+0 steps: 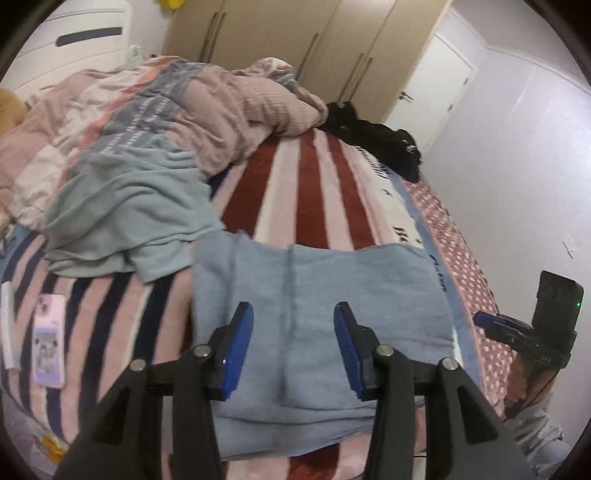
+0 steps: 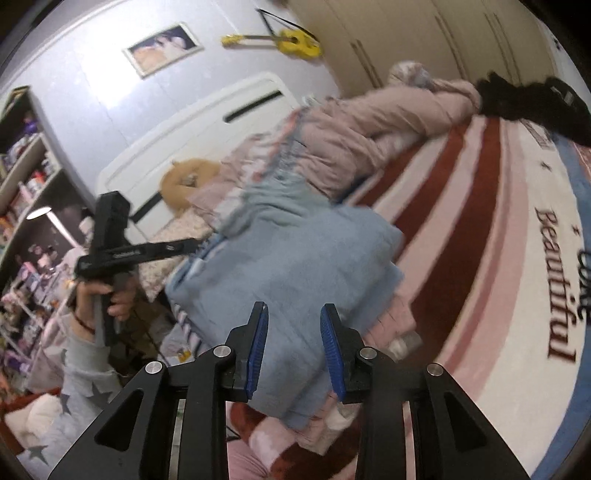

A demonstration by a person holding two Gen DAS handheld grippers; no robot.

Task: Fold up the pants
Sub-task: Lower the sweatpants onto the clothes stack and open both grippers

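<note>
Light blue pants (image 1: 317, 295) lie folded into a flat rectangle on the striped blanket (image 1: 314, 192) at the bed's near edge; they also show in the right wrist view (image 2: 295, 266). My left gripper (image 1: 293, 350) is open and empty, hovering just above the pants' near half. My right gripper (image 2: 293, 350) is open and empty above the pants' near corner. The right gripper also shows in the left wrist view (image 1: 495, 321), off the bed's right side. The left gripper shows in the right wrist view (image 2: 184, 245), held in a hand at the pants' left side.
A pale green garment (image 1: 125, 210) lies crumpled left of the pants. A pink quilt (image 1: 207, 110) is heaped behind it. Black clothes (image 1: 373, 136) lie at the bed's far corner. A phone (image 1: 50, 339) lies on the blanket at the left. Wardrobe doors (image 1: 295, 33) stand behind.
</note>
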